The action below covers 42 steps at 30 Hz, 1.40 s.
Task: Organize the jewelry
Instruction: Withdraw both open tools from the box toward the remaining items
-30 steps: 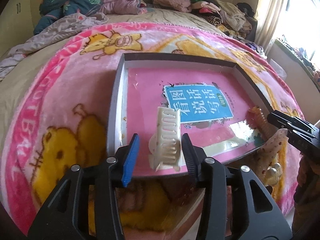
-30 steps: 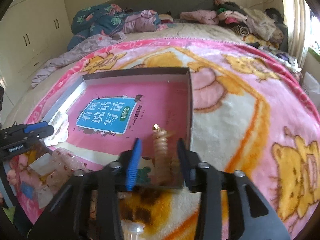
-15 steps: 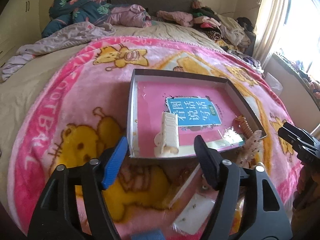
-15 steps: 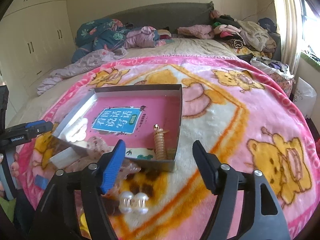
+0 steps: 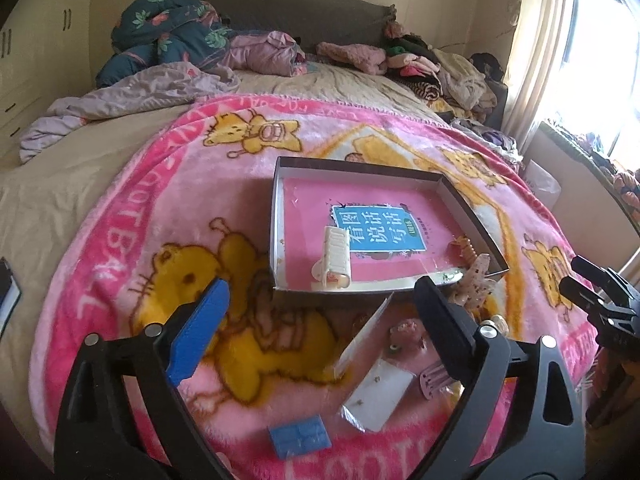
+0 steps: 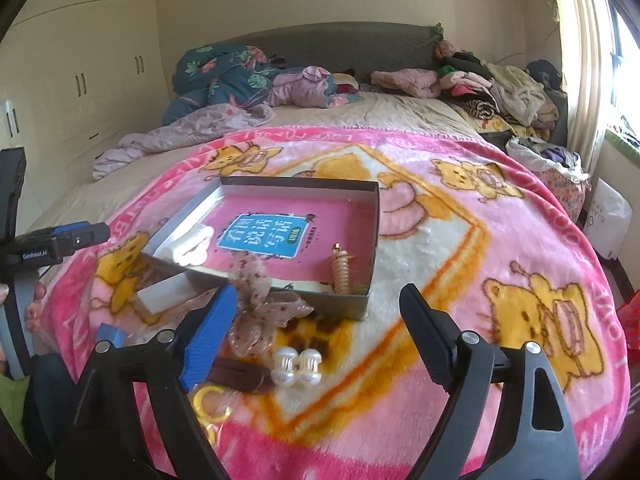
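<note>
A shallow grey box [image 5: 276,216] [image 6: 372,236] with a pink book cover inside lies on the pink blanket. A cream claw hair clip [image 5: 335,258] lies in its near left part; it shows blurred in the right wrist view [image 6: 196,246]. A tan spiral clip [image 6: 342,274] [image 5: 466,250] lies in its near right corner. My left gripper [image 5: 320,320] is open and empty, pulled back from the box. My right gripper [image 6: 320,328] is open and empty. A pinkish bow clip [image 6: 260,308] and a pearl hair tie [image 6: 297,366] lie before the box.
Near the box lie white cards [image 5: 378,394], a blue block [image 5: 300,436], a pink comb clip [image 5: 432,378] and a yellow ring [image 6: 210,404]. Heaped clothes [image 6: 248,76] cover the far bed. A wardrobe [image 6: 80,72] stands left, a window [image 5: 600,52] right.
Both grippers opened wide and drew back from the box. The cream clip and the spiral clip stayed lying in the box.
</note>
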Available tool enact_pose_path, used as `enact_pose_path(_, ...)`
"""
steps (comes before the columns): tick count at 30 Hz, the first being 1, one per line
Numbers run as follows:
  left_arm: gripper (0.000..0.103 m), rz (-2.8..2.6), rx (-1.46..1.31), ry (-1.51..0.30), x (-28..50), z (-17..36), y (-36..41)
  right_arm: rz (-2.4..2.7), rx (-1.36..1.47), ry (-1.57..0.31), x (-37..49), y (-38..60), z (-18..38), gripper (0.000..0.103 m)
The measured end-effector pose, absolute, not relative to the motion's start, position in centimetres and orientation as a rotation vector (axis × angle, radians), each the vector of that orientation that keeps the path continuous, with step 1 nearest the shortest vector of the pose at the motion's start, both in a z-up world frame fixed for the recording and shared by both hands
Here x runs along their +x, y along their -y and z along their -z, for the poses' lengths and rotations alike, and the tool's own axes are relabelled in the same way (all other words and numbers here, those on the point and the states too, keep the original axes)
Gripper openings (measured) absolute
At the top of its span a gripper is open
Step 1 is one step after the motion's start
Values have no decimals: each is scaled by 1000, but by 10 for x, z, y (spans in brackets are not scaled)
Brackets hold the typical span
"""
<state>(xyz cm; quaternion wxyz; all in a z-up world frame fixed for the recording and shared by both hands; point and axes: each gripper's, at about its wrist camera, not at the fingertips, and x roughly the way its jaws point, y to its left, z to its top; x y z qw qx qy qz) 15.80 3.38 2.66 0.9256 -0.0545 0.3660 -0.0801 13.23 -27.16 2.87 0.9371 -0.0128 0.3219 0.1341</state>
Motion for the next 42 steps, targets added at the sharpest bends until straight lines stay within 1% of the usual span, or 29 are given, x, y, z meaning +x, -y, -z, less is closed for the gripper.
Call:
enact_pose_path(13, 85, 141, -113, -746, 124, -23, -48, -340, -39, -681, 100, 250, -24, 84)
enact_pose_path(24, 85, 124, -117, -775, 105, -7, -56, -383, -56, -725, 83, 233, -10, 84)
enact_pose_path(42, 85, 104, -93, -832, 87, 23, -60, -430, -29, -856, 76, 203, 41, 84)
